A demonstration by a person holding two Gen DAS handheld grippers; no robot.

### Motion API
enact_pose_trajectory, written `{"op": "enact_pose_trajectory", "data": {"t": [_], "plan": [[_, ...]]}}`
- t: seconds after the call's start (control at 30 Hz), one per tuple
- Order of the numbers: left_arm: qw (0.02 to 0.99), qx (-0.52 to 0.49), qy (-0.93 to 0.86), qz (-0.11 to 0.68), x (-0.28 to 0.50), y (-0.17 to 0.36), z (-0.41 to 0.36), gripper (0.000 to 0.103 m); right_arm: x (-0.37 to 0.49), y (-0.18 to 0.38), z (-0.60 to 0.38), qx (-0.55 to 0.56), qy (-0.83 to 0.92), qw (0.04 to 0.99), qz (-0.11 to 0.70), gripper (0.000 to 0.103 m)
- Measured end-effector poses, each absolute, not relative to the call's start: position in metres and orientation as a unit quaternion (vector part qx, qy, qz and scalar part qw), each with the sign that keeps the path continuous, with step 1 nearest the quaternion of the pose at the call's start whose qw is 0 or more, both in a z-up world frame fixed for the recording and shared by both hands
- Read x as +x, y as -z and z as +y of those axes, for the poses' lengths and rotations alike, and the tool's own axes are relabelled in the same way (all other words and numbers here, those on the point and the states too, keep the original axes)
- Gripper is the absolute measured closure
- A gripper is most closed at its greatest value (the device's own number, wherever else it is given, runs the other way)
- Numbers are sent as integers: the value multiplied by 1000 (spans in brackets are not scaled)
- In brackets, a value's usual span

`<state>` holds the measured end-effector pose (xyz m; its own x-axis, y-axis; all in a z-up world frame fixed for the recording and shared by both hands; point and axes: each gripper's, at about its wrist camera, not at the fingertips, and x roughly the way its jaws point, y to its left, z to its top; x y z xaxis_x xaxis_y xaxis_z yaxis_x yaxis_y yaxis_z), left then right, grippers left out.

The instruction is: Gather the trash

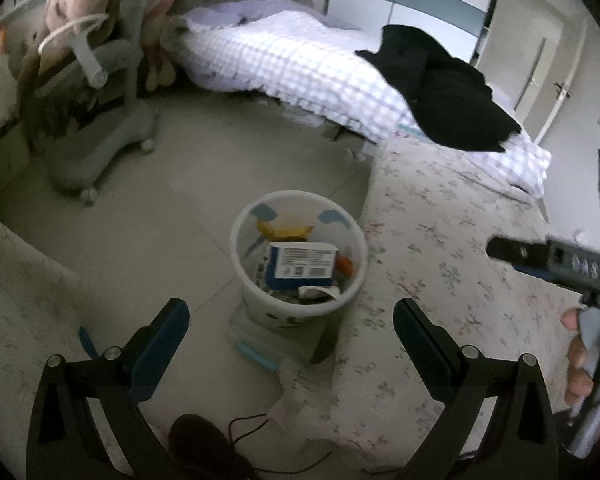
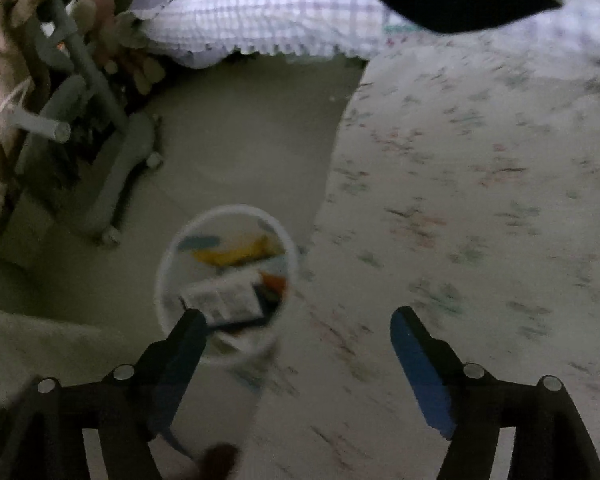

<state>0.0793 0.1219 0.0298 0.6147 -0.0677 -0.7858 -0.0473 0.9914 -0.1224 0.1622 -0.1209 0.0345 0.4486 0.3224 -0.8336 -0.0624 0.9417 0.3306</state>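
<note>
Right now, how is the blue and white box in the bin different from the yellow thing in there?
The blue and white box lies on top of the pile near the middle of the white bin; the yellow wrapper sits behind it against the far wall. The box is flat-sided with printed labels; the wrapper looks crumpled. The box shows more than the partly hidden wrapper. Both are trash inside the same bin.

Dim bedroom: checked bed (image 1: 300, 68), grey chair (image 1: 112, 120), floral rug (image 1: 440, 240) on tile
</note>
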Motion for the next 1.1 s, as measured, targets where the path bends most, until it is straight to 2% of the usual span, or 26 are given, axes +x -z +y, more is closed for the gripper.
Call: {"op": "enact_pose_trajectory", "data": {"t": [0.17,0.23,0.43,0.73,1.1], "plan": [[901,-44,8,432,54,-33,97,0,106,-47,-145,67,-87,867,485,15],[901,-36,7,432,46,-33,90,0,87,-49,-153,51,-74,877,471,7],[909,-4,-2,416,23,-31,68,0,35,-43,-168,14,-36,909,416,6],[916,11,-15,401,8,-22,54,0,14,-30,-183,8,-1,921,389,6],[912,16,-12,409,11,-17,48,0,17,-12,-181,-5,-8,912,409,6]]}}
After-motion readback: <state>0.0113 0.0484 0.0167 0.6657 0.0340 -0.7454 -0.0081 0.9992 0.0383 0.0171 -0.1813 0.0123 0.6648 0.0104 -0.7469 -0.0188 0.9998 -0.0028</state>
